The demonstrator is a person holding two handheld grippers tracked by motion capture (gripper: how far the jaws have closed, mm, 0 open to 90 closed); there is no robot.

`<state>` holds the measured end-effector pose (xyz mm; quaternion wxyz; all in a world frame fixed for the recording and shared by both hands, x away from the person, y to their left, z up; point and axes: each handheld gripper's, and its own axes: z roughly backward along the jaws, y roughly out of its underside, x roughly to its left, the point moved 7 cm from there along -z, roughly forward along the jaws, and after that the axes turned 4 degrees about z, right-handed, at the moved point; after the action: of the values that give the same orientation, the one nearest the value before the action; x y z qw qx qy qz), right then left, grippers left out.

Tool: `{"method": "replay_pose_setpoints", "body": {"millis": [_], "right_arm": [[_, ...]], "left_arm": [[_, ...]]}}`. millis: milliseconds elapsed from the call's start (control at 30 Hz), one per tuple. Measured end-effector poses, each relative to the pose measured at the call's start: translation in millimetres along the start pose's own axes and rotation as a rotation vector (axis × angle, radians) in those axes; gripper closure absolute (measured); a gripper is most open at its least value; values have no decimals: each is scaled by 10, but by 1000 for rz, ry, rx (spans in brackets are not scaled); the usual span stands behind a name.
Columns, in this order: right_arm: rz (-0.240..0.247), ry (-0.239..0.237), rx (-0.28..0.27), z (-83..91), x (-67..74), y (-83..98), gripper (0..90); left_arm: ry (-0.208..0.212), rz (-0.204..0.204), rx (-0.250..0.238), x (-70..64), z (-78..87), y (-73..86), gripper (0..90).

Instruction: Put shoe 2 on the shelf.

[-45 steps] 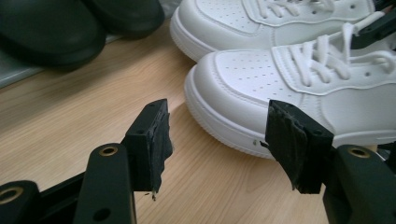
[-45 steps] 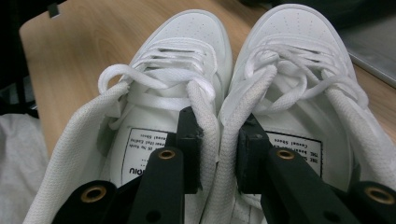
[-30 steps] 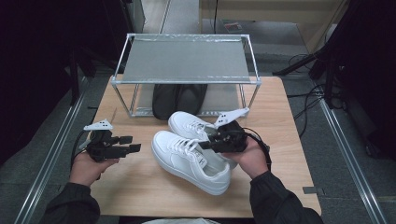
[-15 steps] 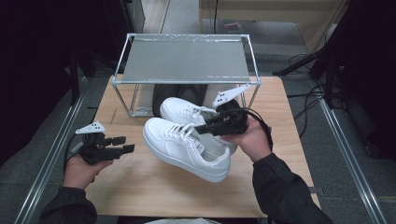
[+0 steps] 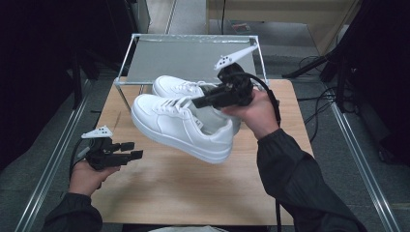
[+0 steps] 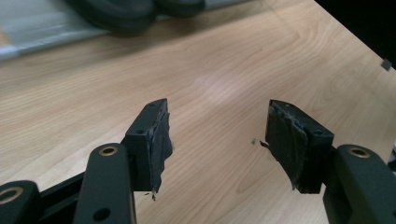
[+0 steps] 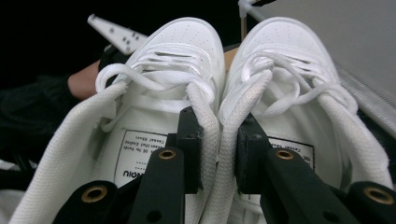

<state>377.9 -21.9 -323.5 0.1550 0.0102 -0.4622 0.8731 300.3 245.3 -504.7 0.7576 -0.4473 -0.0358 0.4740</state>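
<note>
A pair of white sneakers hangs in the air above the wooden table (image 5: 159, 193). The near sneaker (image 5: 179, 128) and the far one (image 5: 176, 87) point left in the high view. My right gripper (image 5: 200, 101) is shut on their two inner collars, which are pressed together between its pads (image 7: 218, 154). In the right gripper view the left shoe (image 7: 177, 46) and the right shoe (image 7: 285, 42) show laces and insoles. My left gripper (image 5: 133, 150) stays low at the table's left, open, with nothing between its jaws (image 6: 217, 140).
A metal-framed rack with a grey shelf (image 5: 188, 58) stands at the table's far edge. Black shoes (image 6: 116, 9) lie beneath it. Metal rails run along the floor on both sides of the table.
My right gripper has lifted both white sneakers off the table and carried them up toward the rack. The left gripper has stayed where it was.
</note>
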Motion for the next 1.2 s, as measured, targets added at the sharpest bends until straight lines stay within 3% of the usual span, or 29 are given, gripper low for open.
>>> {"method": "replay_pose_setpoints", "body": {"millis": [100,233,433,500,700,933,1200], "right_arm": [[-10,10,-2,-26,-85,-148,780],[30,46,1,-51,-107,-246,783],[-25,61,7,-42,-221,-360,783],[-49,90,8,-48,-272,-428,782],[-88,231,14,-126,-540,-635,782],[-194,437,12,-245,-966,-816,781],[-378,632,-30,-392,-1353,-975,779]], "left_arm": [[12,-11,17,-38,-35,12,402],[22,-20,27,-51,-53,17,401],[28,-24,34,-55,-77,17,400],[29,-23,33,-69,-88,14,400],[35,-38,46,-90,-117,14,400],[62,-36,30,-121,-130,-26,401],[104,-43,33,-164,-202,-94,401]]}}
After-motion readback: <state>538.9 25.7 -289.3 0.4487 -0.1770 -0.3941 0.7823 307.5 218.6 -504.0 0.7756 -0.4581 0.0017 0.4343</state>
